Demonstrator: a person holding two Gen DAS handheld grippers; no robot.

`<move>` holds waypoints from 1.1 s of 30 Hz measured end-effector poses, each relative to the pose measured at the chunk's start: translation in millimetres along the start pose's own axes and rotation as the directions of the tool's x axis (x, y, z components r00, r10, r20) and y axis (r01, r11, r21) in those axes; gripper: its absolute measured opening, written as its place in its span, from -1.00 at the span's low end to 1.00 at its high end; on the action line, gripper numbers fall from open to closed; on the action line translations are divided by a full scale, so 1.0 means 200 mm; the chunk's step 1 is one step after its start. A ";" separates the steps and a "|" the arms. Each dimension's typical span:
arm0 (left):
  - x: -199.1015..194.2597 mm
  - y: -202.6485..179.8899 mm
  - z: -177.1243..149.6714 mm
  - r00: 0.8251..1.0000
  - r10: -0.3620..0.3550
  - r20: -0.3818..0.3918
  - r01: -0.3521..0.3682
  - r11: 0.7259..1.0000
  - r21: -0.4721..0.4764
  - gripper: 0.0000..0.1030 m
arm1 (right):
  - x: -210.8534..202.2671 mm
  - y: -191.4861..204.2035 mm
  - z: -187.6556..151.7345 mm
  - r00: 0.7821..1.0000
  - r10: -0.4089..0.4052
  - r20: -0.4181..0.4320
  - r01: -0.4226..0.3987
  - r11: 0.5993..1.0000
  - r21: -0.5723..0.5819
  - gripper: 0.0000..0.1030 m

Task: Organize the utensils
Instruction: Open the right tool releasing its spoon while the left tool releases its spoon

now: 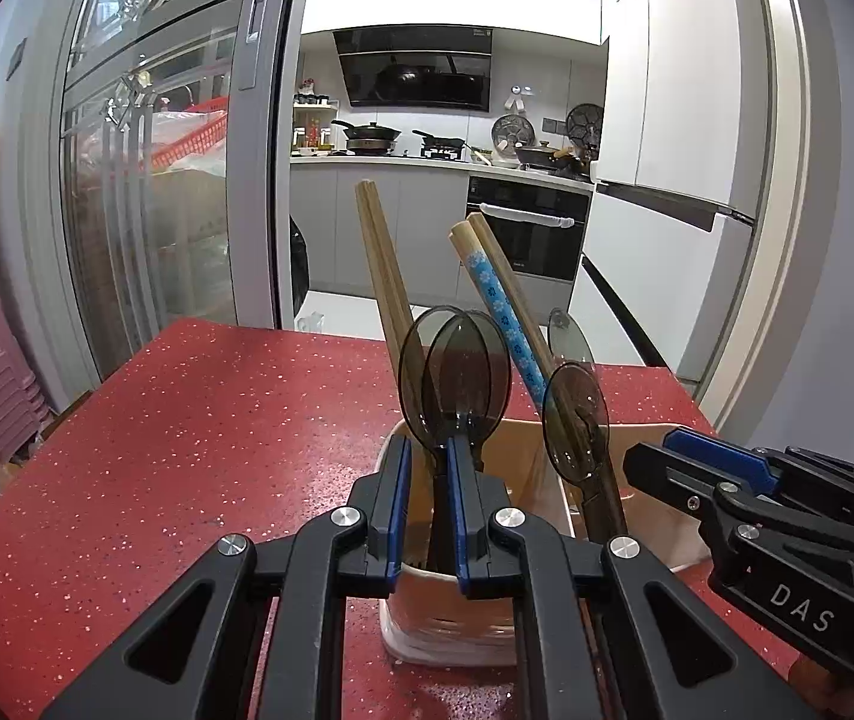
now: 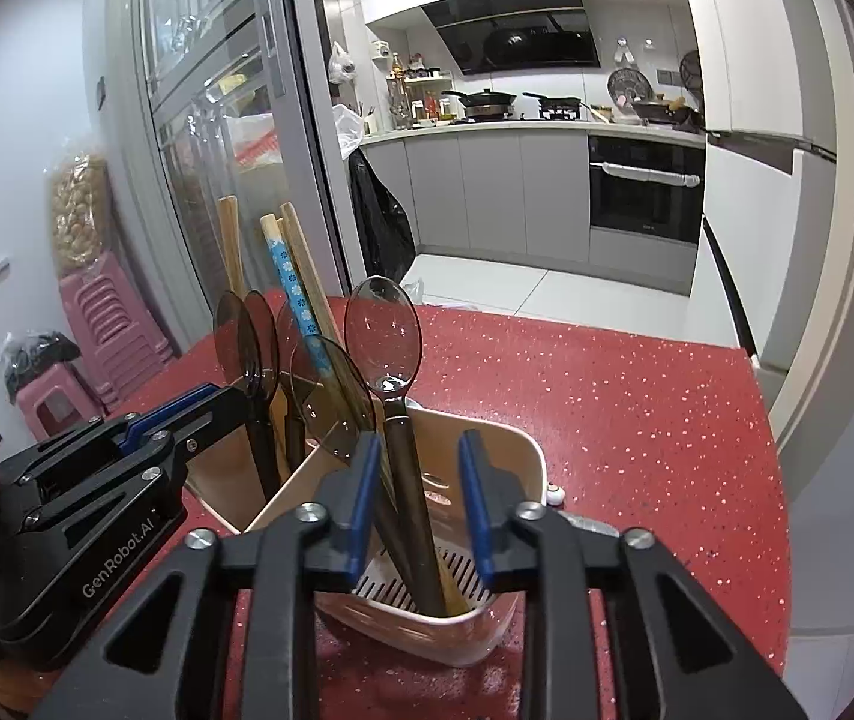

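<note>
In the left wrist view, the left gripper (image 1: 430, 480) was clamped on a dark spoon (image 1: 454, 372) standing inside the holder (image 1: 523, 450). In the right wrist view, the right gripper (image 2: 420, 480) stood with jaws apart around a clear spoon (image 2: 383, 336) in the holder (image 2: 523, 450), pads not touching it.

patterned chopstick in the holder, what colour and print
Blue with small white flower prints on the chopstick, wooden top; clearest in the left wrist view.

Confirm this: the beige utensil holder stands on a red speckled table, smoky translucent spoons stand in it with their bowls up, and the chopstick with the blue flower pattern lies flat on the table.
Wrong on the blue-flowered chopstick: it stands leaning in the beige utensil holder, not flat on the red speckled table. Both wrist views show it. The smoky translucent spoons do stand bowls up.
</note>
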State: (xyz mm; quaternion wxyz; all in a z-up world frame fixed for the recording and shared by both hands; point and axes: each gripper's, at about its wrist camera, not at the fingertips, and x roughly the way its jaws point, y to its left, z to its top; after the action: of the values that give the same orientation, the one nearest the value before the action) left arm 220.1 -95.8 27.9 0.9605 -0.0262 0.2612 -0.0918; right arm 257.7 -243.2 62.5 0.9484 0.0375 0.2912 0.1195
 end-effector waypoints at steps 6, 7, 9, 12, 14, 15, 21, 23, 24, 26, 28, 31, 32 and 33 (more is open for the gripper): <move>-0.01 0.00 0.01 1.000 0.000 -0.008 0.000 1.000 -0.009 -0.28 | -0.03 -0.01 0.00 1.000 0.002 0.000 -0.002 1.000 0.017 -0.38; -0.01 0.00 0.00 1.000 -0.001 -0.011 0.001 1.000 -0.010 -0.28 | -0.03 0.00 0.00 1.000 0.001 -0.001 -0.001 1.000 0.016 -0.37; 0.00 0.00 0.00 1.000 -0.002 -0.019 0.002 1.000 -0.011 -0.28 | -0.03 0.00 0.00 1.000 -0.001 -0.002 0.001 1.000 0.016 -0.36; 0.00 0.01 -0.01 1.000 -0.005 -0.028 0.005 1.000 -0.010 -0.28 | -0.04 0.00 -0.01 1.000 -0.003 -0.005 0.003 1.000 0.013 -0.33; 0.00 0.01 -0.01 1.000 -0.007 -0.029 0.007 1.000 -0.006 -0.28 | -0.05 0.01 -0.01 1.000 -0.004 -0.007 0.004 1.000 0.013 -0.30; 0.00 0.01 -0.01 0.999 -0.009 -0.031 0.009 1.000 -0.005 -0.28 | -0.05 0.01 -0.01 1.000 -0.005 -0.008 0.005 1.000 0.013 -0.28; -0.01 0.03 0.00 0.999 -0.018 -0.041 0.018 1.000 -0.007 -0.28 | -0.07 0.01 -0.01 1.000 -0.005 -0.015 0.006 1.000 0.019 -0.21; -0.01 0.03 0.01 0.999 -0.019 -0.045 0.019 1.000 -0.005 -0.28 | -0.07 0.01 -0.02 1.000 -0.007 -0.018 0.007 1.000 0.019 -0.18; -0.01 0.03 0.01 0.999 -0.019 -0.047 0.019 1.000 -0.003 -0.28 | -0.08 0.01 -0.02 1.000 -0.009 -0.020 0.010 1.000 0.019 -0.17; -0.02 0.04 0.02 0.998 -0.021 -0.052 0.021 1.000 0.000 -0.28 | -0.08 0.01 -0.02 1.000 -0.016 -0.026 0.017 1.000 0.023 -0.15; -0.03 0.04 0.02 0.998 -0.026 -0.061 0.026 1.000 0.002 -0.28 | -0.08 0.01 -0.02 0.999 -0.017 -0.035 0.018 0.999 0.038 -0.11; -0.05 0.04 0.02 0.997 -0.031 -0.064 0.031 1.000 0.005 -0.28 | -0.10 0.00 -0.02 0.999 -0.019 -0.045 0.021 0.998 0.064 -0.07; -0.05 0.04 0.02 0.997 -0.030 -0.064 0.031 0.999 0.008 -0.28 | -0.10 0.00 -0.02 0.999 -0.016 -0.046 0.020 0.997 0.070 -0.06; -0.06 0.04 0.02 0.997 -0.029 -0.066 0.030 0.999 0.011 -0.28 | -0.11 0.00 -0.02 0.999 -0.016 -0.047 0.019 0.997 0.075 -0.04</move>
State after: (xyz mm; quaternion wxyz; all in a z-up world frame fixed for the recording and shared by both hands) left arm 214.0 -84.8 36.1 0.9501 -0.0213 0.2919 -0.1082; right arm 238.6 -249.4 70.9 0.9403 0.0678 0.3178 0.1010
